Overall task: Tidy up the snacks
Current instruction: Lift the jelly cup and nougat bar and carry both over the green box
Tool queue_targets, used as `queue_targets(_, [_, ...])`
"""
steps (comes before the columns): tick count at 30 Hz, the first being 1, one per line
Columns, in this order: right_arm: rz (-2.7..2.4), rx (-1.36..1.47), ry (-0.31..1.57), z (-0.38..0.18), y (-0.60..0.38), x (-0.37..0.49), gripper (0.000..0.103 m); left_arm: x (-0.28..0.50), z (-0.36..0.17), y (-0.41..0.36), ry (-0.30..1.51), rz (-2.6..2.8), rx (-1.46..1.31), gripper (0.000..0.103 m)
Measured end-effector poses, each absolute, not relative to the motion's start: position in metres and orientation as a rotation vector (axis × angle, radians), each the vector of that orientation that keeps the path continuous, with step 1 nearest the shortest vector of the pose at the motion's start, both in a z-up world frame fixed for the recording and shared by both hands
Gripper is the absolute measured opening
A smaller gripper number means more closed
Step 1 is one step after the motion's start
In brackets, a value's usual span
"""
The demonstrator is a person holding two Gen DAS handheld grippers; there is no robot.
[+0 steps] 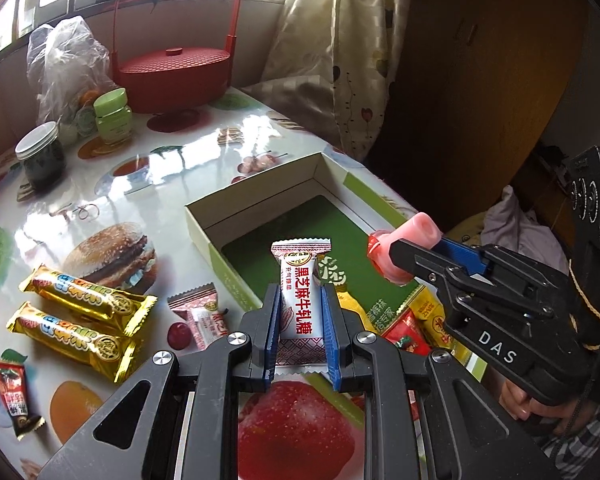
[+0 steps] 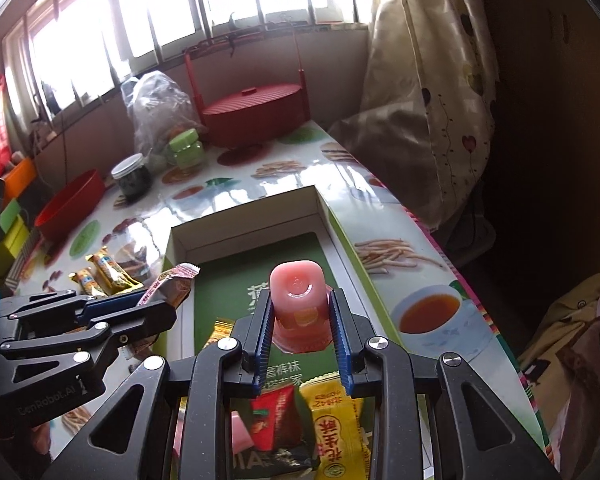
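My left gripper (image 1: 300,304) is shut on a white nougat candy (image 1: 298,280) with red lettering, held upright over the near left corner of the open cardboard box (image 1: 204,220). The right gripper (image 2: 298,312) is shut on a pink jelly cup (image 2: 298,292), above the box's green floor (image 2: 260,264); from the left wrist view that jelly cup (image 1: 404,240) hangs over the box's right wall. Red and yellow wrapped snacks (image 2: 332,424) lie in the box's near end. On the table left of the box lie two gold bars (image 1: 84,316), a pink-white candy (image 1: 200,316) and a small red candy (image 1: 12,392).
A red lidded basket (image 1: 172,72) with a tall handle stands at the table's far end. Beside it are a plastic bag (image 1: 64,64), a green-lidded jar (image 1: 114,116) and a dark jar (image 1: 42,156). A red bowl (image 2: 72,204) sits at the left; a curtain (image 2: 424,80) hangs right.
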State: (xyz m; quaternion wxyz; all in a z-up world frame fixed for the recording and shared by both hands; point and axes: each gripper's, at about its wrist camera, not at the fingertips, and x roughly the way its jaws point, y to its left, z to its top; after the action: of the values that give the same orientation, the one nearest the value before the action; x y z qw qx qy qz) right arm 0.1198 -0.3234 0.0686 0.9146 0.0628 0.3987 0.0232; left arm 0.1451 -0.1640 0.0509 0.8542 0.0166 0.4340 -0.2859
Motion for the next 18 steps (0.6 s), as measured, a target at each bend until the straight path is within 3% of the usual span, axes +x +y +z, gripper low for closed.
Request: queue_targets(18, [0.02, 0.12, 0.845, 0.057, -0.336, 0.121, 0.026, 0.144, 0.042, -0.186, 0.933, -0.618, 0.068, 0.021])
